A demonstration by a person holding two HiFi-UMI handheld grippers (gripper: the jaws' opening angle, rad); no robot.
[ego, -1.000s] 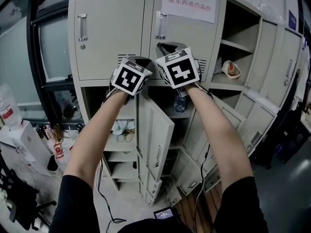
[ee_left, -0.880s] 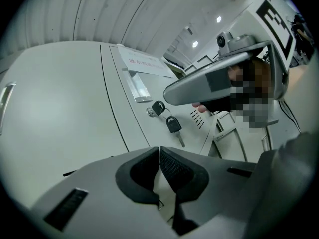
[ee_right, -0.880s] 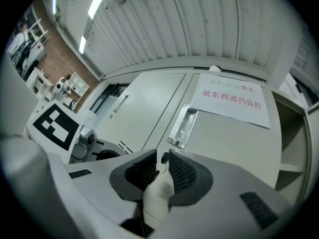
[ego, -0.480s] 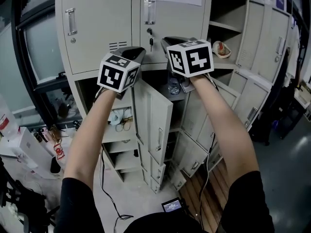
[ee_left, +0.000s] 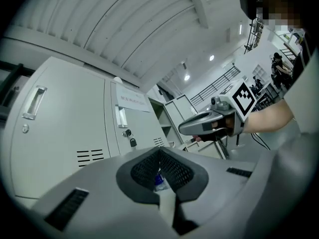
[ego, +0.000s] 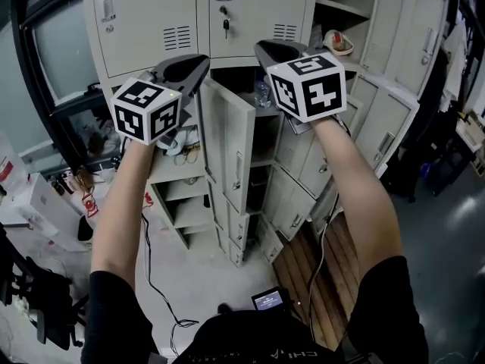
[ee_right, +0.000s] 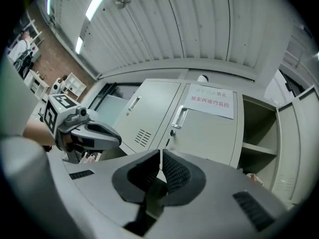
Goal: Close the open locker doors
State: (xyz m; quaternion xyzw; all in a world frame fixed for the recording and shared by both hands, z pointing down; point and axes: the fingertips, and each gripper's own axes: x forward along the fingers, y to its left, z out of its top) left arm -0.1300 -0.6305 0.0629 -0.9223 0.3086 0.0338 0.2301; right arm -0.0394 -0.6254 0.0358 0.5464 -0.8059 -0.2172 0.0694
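Note:
A bank of grey lockers [ego: 151,14] fills the head view. One middle door [ego: 231,146] stands swung out towards me, edge on. The compartment behind it holds a water bottle [ego: 263,93]. My left gripper [ego: 201,61] is up left of that door's top edge, jaws together on nothing. My right gripper [ego: 261,45], just right of it, has just been closing and is shut, nothing between the pads. Further doors [ego: 379,21] hang open at the upper right and low down [ego: 292,196]. Both gripper views [ee_left: 159,151] [ee_right: 160,152] face the closed upper doors.
A red and white object [ego: 337,42] lies on the open upper-right shelf. Boxes and bottles [ego: 45,196] crowd the floor at the left by a window. A cable [ego: 163,302] trails across the floor, and a small screen [ego: 265,300] sits near my feet.
Both grippers have come down from the closed upper doors to the level of the open middle compartment. They have drawn apart, the left one going left.

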